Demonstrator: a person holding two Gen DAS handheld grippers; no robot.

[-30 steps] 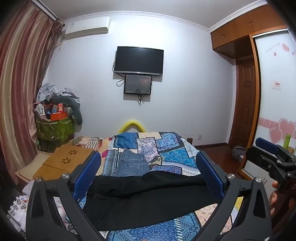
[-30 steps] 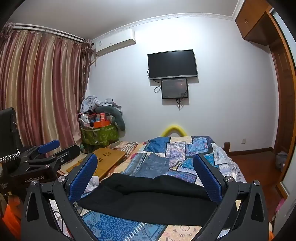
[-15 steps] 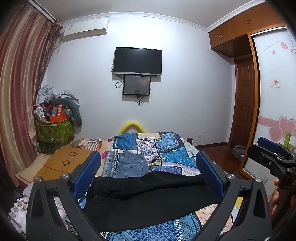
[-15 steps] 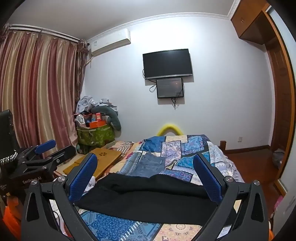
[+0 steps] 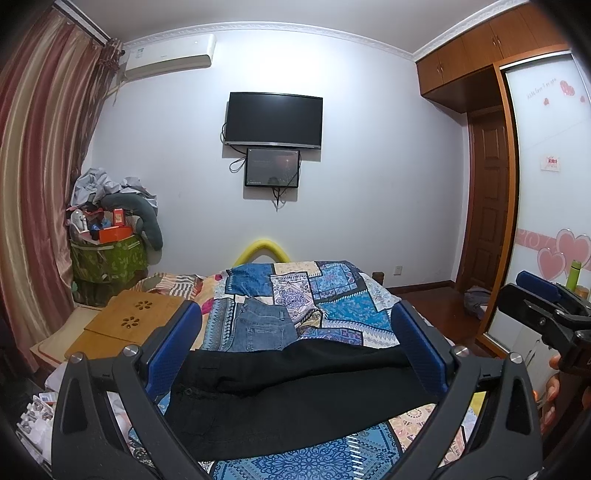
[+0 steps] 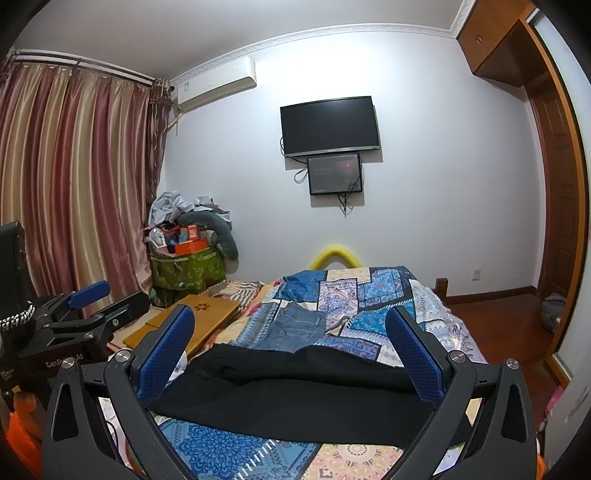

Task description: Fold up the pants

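Bedroom; patchwork bed (image 5: 343, 306) as landmark. Black pants (image 5: 295, 395) laid flat crosswise on its near end, spread ready for folding; folded jeans (image 5: 262, 328) just beyond. Left gripper (image 5: 295, 354) and right gripper (image 6: 291, 350) hover above, both spread wide, empty.

Even, cool indoor light fills both views, brightest on the ceiling (image 6: 184, 33) and white wall (image 5: 369, 184). Shadows are soft. The black pants (image 5: 295, 391) show little surface detail. Fisheye distortion bends the curtains (image 6: 74, 177) and wardrobe (image 5: 480, 55); corners vignette black. Focus is sharp throughout.
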